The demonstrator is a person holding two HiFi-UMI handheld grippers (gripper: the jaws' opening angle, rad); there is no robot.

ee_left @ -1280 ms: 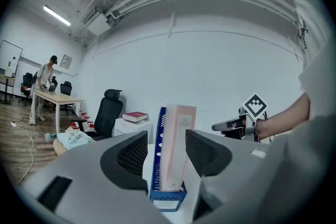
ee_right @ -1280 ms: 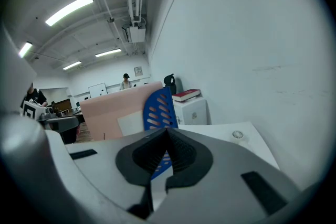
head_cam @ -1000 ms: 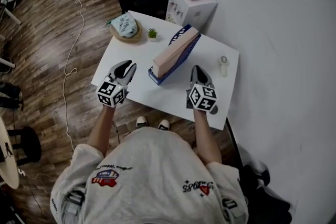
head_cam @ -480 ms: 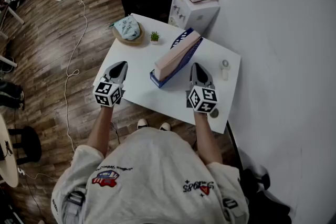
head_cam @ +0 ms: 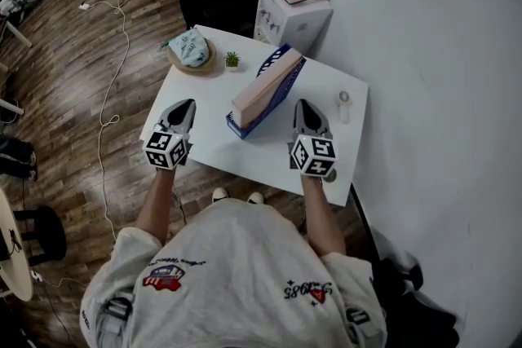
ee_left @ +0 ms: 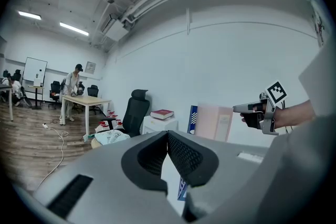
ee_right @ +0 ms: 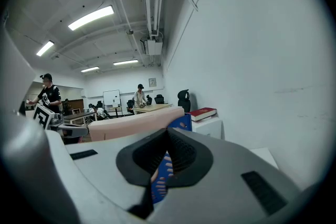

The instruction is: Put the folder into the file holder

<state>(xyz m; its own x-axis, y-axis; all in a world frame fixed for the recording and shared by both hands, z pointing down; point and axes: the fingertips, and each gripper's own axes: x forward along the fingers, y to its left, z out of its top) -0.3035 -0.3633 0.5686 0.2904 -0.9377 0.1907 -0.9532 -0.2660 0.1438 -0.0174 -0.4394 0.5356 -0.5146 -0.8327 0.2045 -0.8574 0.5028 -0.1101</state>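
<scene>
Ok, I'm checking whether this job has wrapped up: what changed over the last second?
The left tool closed its jaws, which stood apart a second ago; nothing is between them. Nothing was picked up or let go. The right tool stayed shut, both tools stayed over the near part of the table, and the folder still stands in the file holder.

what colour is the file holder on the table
Blue, with white stripes on one end: the file holder shows best in the head view.
</scene>
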